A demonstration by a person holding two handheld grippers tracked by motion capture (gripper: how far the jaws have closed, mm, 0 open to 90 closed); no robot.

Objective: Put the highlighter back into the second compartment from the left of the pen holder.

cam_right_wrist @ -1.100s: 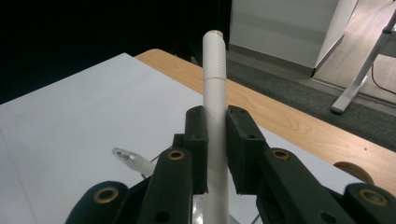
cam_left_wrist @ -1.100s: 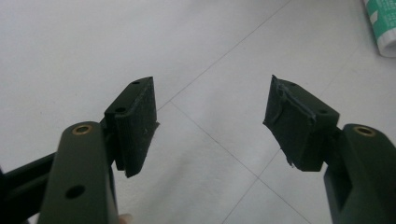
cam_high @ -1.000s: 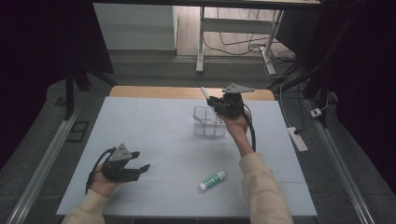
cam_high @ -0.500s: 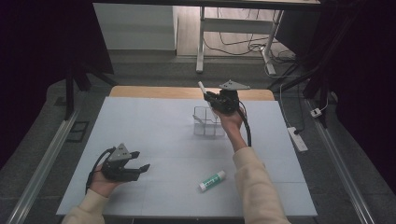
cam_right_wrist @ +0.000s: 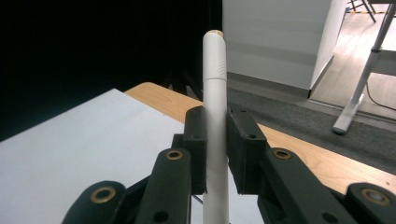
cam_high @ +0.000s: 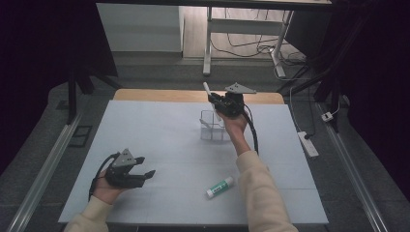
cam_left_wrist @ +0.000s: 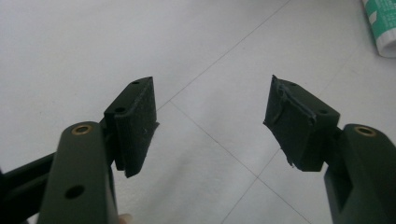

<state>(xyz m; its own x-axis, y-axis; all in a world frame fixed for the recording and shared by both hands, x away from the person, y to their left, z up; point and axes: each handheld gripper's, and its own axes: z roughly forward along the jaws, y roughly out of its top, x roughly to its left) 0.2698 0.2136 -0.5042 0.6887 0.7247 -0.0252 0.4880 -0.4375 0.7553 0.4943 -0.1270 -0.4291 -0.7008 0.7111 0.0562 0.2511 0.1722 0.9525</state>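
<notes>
**Pen held upright over the clear holder**

Pen stands nearly upright in the right gripper, its long axis running up and down, pads pressed on its barrel though the jaws have just eased slightly. On the tabletop, the clear holder sits directly beneath that gripper, so the coming move looks like a straight lowering. The left gripper rests well apart with jaws spread wide and nothing between them. A glue stick lies between the hands, nearer the front edge.
</notes>
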